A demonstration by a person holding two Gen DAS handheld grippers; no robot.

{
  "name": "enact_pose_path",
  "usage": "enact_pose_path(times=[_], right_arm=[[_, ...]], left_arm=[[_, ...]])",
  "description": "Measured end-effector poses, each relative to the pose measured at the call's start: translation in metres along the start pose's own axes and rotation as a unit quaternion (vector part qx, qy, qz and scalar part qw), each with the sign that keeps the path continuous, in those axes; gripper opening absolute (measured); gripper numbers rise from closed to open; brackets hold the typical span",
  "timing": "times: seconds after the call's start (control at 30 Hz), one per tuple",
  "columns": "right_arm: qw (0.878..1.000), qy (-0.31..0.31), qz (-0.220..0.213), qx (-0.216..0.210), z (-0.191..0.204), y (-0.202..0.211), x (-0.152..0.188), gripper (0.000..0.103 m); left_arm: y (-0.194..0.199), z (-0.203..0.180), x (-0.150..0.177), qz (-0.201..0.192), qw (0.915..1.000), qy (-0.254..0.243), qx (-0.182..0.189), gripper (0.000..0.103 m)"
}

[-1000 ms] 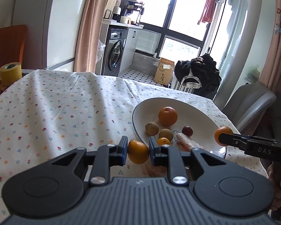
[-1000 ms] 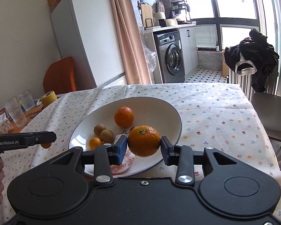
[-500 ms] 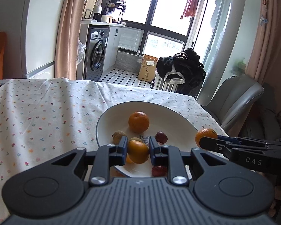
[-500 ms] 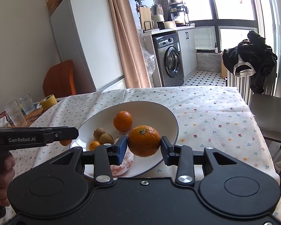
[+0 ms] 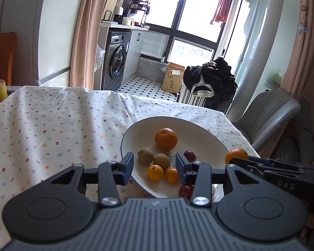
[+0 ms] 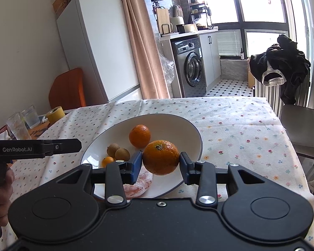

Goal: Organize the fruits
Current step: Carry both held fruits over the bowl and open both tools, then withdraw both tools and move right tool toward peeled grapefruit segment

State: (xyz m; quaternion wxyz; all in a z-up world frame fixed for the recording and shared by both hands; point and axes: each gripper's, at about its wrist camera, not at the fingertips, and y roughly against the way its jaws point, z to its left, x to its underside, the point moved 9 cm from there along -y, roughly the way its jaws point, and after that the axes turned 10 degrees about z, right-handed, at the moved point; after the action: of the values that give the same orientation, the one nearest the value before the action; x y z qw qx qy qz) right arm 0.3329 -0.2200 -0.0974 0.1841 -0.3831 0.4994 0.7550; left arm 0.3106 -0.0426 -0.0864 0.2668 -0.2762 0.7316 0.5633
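The left gripper (image 5: 155,165) has let go of its small orange (image 5: 172,175), now in the smooth white plate (image 5: 201,129); its jaws stand apart. The right gripper (image 6: 160,163) stays clamped on a round, dimpled orange (image 6: 160,157) over the plate's near rim.

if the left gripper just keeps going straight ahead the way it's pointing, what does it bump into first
Probably the fruit in the white plate. The open left gripper frames two small oranges just ahead, with two brown fruits behind them. It seems raised above the plate, so depth is uncertain.
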Motion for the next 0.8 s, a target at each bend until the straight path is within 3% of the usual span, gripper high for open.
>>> enact_pose_path(times=[0.27, 0.33, 0.37, 0.6, 0.8], right_arm=[[1.000, 0.004, -0.007, -0.008, 0.009, 0.003, -0.003, 0.041], [1.000, 0.006, -0.009, -0.009, 0.012, 0.005, -0.003, 0.061], [1.000, 0.008, -0.013, -0.010, 0.013, 0.008, -0.003, 0.063], [1.000, 0.019, -0.002, -0.017, 0.024, 0.015, 0.006, 0.066], [0.999, 0.026, 0.008, -0.026, 0.036, 0.020, 0.018, 0.069]], left_arm=[[0.012, 0.016, 0.007, -0.002, 0.9998, 0.014, -0.015, 0.058], [0.015, 0.018, 0.010, -0.002, 0.9998, 0.015, -0.016, 0.060], [0.015, 0.019, 0.011, -0.002, 0.9997, 0.015, -0.016, 0.062], [0.024, 0.030, 0.021, -0.002, 0.9993, 0.020, -0.031, 0.078], [0.028, 0.037, 0.030, 0.006, 0.9989, 0.028, -0.037, 0.084]])
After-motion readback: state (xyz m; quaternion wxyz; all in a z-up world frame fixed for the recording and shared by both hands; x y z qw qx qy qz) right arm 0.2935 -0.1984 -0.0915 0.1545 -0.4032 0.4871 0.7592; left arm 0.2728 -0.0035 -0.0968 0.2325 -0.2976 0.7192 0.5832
